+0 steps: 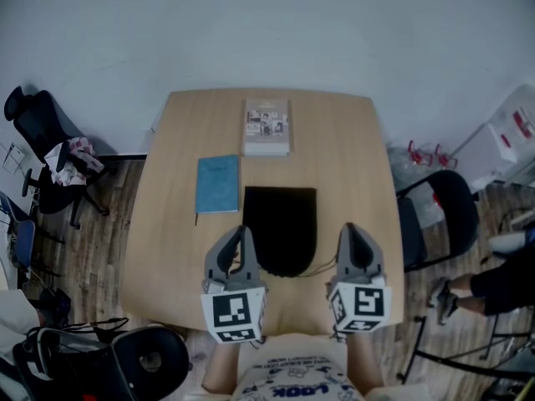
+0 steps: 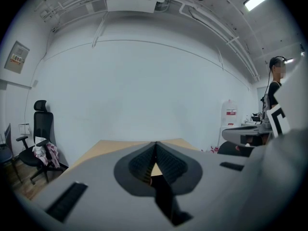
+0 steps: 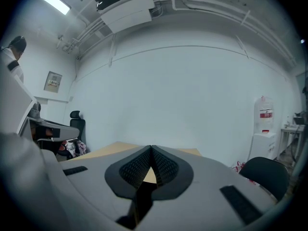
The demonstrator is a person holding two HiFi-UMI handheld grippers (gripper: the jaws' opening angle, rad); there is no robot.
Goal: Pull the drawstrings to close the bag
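Hovering over the near table edge, the left tongs are pressed together, empty. Between the two tongs the black bag lies flat. It is probably soft, light and apt to slide, so grip the thin drawstrings at its near end. The right tongs are likewise closed and empty.

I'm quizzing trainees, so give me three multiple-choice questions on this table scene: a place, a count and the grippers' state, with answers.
1. In the head view, where is the blue notebook relative to the black bag? A. left B. on top C. right
2. How many books, notebook included, lie on the table? A. one B. two C. four
3. How are the left gripper and right gripper? A. both shut, empty B. both open C. both holding the bag
Answers: 1 A, it lies at the bag's left; 2 B, the notebook plus a pale book at the far edge; 3 A, each gripper view shows jaws together, nothing between.
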